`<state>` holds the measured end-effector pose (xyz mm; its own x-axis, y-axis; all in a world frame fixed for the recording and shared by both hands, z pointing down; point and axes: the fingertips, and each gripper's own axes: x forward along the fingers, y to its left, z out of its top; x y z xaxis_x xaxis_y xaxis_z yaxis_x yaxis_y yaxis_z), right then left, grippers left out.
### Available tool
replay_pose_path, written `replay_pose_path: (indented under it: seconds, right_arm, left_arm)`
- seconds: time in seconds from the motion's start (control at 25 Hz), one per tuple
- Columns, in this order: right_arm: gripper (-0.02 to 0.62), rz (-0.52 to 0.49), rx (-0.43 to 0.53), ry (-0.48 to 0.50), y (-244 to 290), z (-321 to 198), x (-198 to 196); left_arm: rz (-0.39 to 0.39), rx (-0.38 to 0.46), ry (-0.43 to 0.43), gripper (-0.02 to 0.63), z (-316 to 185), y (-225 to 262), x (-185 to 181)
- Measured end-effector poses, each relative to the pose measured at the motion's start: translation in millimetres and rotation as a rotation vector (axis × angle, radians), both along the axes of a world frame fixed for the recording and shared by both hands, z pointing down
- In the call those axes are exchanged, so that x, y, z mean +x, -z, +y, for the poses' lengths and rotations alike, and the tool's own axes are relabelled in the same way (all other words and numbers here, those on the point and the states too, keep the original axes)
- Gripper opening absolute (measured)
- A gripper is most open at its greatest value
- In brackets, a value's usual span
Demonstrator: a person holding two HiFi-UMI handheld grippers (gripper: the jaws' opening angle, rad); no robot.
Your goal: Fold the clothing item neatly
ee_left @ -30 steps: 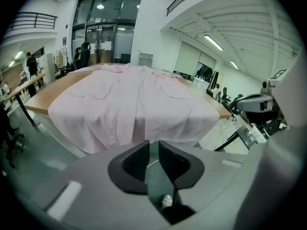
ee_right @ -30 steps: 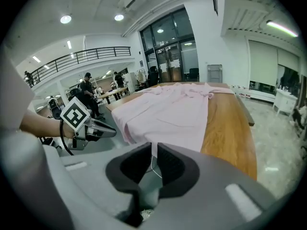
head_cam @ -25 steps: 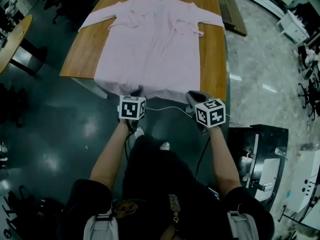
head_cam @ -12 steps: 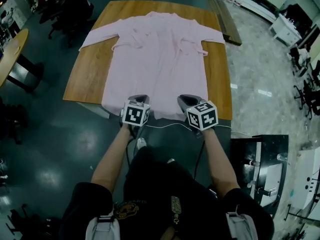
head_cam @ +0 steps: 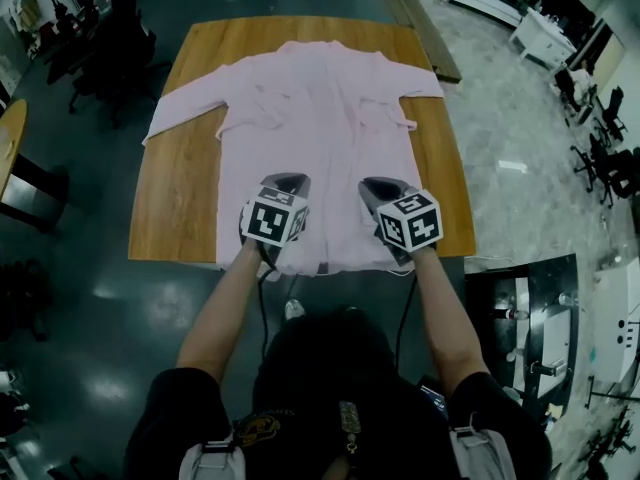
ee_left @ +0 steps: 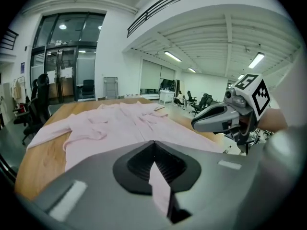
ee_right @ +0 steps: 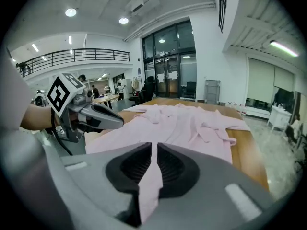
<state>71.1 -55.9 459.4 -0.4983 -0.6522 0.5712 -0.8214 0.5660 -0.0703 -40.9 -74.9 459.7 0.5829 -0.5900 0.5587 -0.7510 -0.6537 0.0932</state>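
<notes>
A pale pink robe (head_cam: 320,108) lies spread flat on the wooden table (head_cam: 180,198), sleeves out to both sides. My left gripper (head_cam: 285,180) is shut on the robe's near hem at its left part, and a strip of pink cloth (ee_left: 158,181) shows between its jaws. My right gripper (head_cam: 378,184) is shut on the hem at its right part, with cloth (ee_right: 149,186) pinched between its jaws as well. Both grippers hover over the lower part of the robe, side by side, with the hem lifted. The right gripper (ee_left: 213,120) shows in the left gripper view, the left gripper (ee_right: 98,119) in the right gripper view.
A dark cart (head_cam: 520,308) stands on the floor right of the person. Office chairs (head_cam: 110,58) and a round table (head_cam: 8,143) are at the left. Wooden planks (head_cam: 425,28) lie beyond the table's far right corner.
Both grippers have moved from the table's near edge up over the robe, carrying the hem with them. The hem has risen off the edge.
</notes>
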Motion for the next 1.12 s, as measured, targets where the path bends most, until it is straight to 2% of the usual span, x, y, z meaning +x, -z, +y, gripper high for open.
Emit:
replay_pose_path:
  seconds: [0.24, 0.48, 0.8, 1.0, 1.12]
  right_arm:
    - [0.029, 0.008, 0.046, -0.022, 15, -62, 17]
    - [0.029, -0.024, 0.073, -0.007, 18, -129, 39]
    - [0.029, -0.035, 0.018, 0.040, -16, -199, 75]
    - [0.029, -0.063, -0.012, 0.030, -37, -231, 96]
    - [0.029, -0.069, -0.040, 0.025, -53, -244, 108]
  left_arm:
    - [-0.030, 0.051, -0.045, 0.008, -62, 17, 25]
    - [-0.084, 0.094, -0.018, 0.008, -136, 26, 56]
    - [-0.183, 0.015, 0.005, 0.046, -227, -29, 105]
    - [-0.182, -0.043, 0.057, 0.137, -265, -68, 116]
    - [-0.176, -0.089, 0.067, 0.150, -282, -91, 123]
